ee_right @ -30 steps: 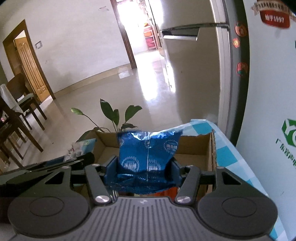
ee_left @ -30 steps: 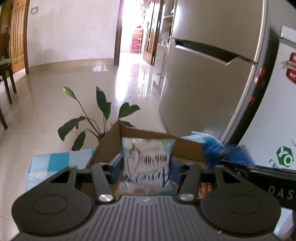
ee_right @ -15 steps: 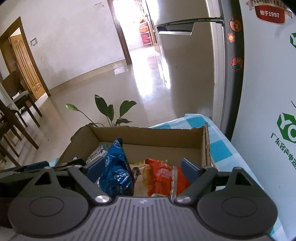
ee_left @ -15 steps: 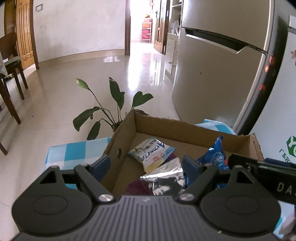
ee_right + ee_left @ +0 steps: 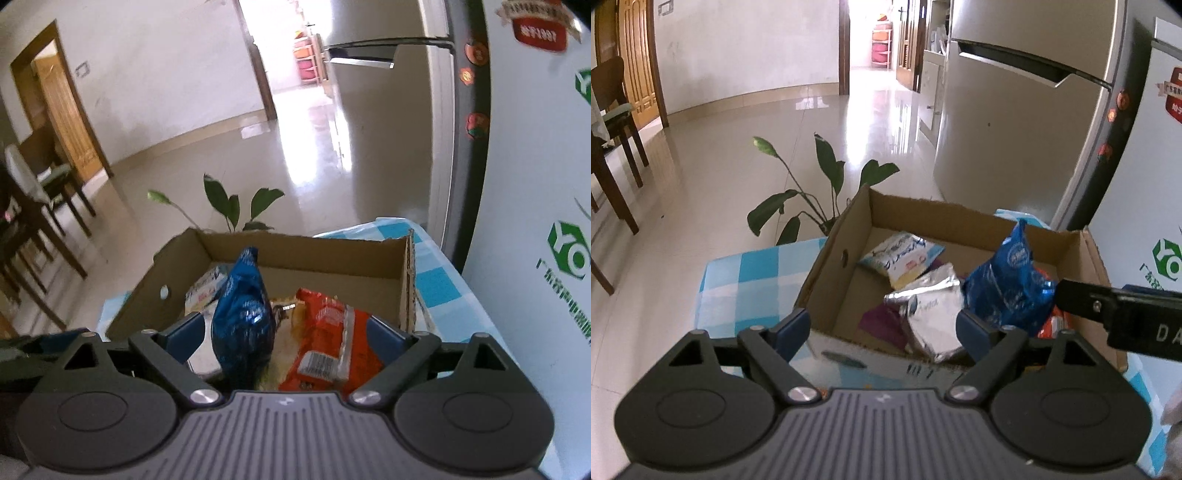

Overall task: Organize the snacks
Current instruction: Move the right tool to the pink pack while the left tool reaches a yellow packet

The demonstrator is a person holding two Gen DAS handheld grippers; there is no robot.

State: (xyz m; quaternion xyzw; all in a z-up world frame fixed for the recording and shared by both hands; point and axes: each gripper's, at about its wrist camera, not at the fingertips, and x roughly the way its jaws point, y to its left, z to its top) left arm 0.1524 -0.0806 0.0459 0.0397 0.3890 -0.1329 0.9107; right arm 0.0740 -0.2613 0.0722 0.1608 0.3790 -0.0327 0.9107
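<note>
A cardboard box (image 5: 834, 266) (image 5: 155, 280) stands on a blue-checked tablecloth. In it lie a white-blue snack bag (image 5: 901, 256), a silver packet (image 5: 931, 310), a blue bag (image 5: 1008, 284) (image 5: 242, 310) standing upright, and an orange-red bag (image 5: 328, 332). My left gripper (image 5: 882, 328) is open and empty over the box's near wall. My right gripper (image 5: 286, 338) is open and empty over the near edge, with the blue and orange bags between its fingers but not held. The right gripper's side shows in the left wrist view (image 5: 1119, 314).
A potted plant (image 5: 816, 195) stands behind the box. A grey fridge (image 5: 1015, 122) and a white appliance (image 5: 539, 184) rise at the right. Wooden chairs (image 5: 609, 147) stand at the left. The tablecloth (image 5: 750, 273) extends left of the box.
Both grippers opened and let their bags drop into the box: the white-blue bag from the left, the blue bag from the right. Both grippers have since drawn back and up a little.
</note>
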